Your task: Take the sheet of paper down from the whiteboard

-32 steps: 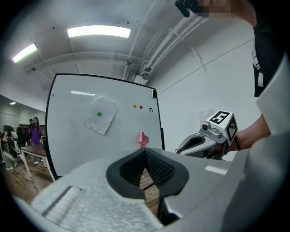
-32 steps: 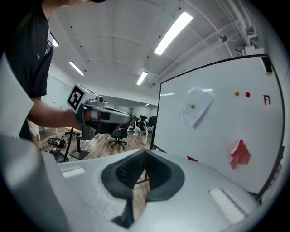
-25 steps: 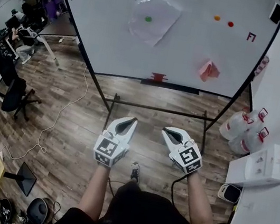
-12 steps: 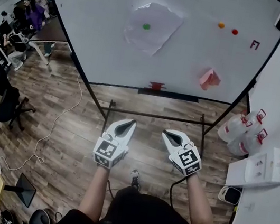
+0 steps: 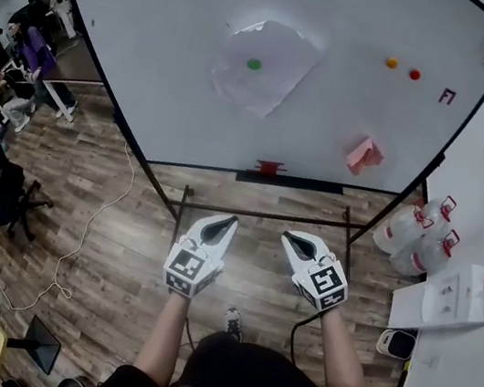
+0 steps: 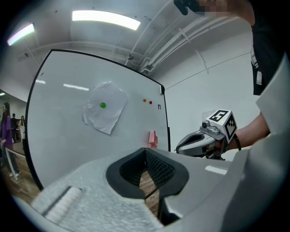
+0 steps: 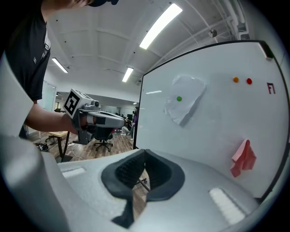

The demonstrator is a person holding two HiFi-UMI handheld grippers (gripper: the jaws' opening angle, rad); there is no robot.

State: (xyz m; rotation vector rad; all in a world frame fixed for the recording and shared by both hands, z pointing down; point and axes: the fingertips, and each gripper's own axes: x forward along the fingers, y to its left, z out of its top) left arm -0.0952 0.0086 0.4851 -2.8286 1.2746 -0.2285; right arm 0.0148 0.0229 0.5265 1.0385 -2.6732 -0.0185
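Note:
A crumpled white sheet of paper [image 5: 262, 69] hangs on the whiteboard [image 5: 156, 52], pinned by a green magnet [image 5: 254, 64]. The same sheet [image 6: 105, 112] shows in the left gripper view, and the sheet [image 7: 183, 103] in the right gripper view. My left gripper [image 5: 230, 221] and right gripper [image 5: 290, 237] are held side by side below the board's lower edge, well short of the paper. Both are shut with nothing between the jaws. The left gripper [image 6: 146, 152] and the right gripper [image 7: 144, 153] point toward the board.
An orange magnet [image 5: 391, 63], a red magnet [image 5: 414, 75] and a pink cloth [image 5: 363, 154] are on the board's right part. A red eraser [image 5: 268, 167] rests on its tray. Water jugs [image 5: 413, 232] and boxes [image 5: 450, 299] stand at the right; desks and chairs [image 5: 1, 192] at the left.
The whiteboard and paper have grown larger and shifted lower in the head view as I moved toward the board. Both grippers stay shut, side by side.

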